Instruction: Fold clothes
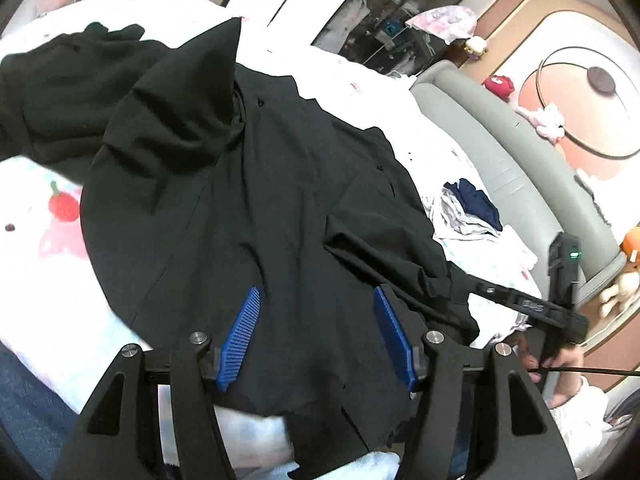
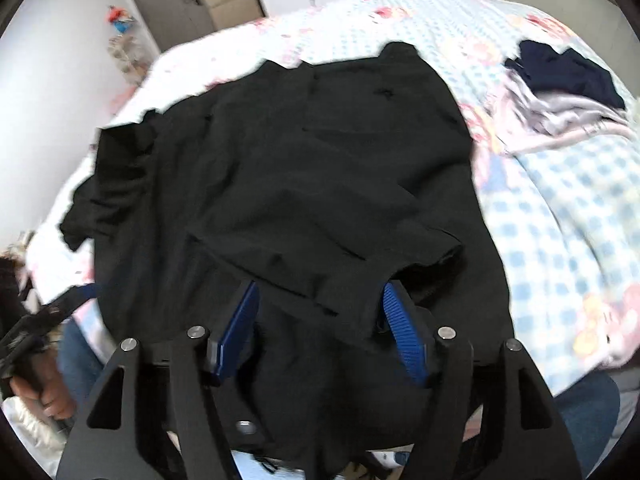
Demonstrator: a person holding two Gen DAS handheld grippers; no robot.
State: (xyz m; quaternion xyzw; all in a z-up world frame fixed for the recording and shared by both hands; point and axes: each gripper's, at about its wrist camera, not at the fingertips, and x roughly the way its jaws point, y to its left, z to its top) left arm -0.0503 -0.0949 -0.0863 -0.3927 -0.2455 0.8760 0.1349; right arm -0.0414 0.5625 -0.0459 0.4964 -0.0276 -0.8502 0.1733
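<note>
Left wrist view: black shirt (image 1: 256,184) spread on the bed (image 1: 52,280); left gripper (image 1: 316,332) wide, holding nothing. Right wrist view: right gripper (image 2: 320,328) wide around a folded sleeve (image 2: 344,248); loose cloth could slip and undo the fold.

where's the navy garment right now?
The navy garment lies crumpled on pale clothes at the upper right of the right wrist view, on the checked bedspread, apart from the black shirt. In the left wrist view it sits beside the grey headboard.
</note>
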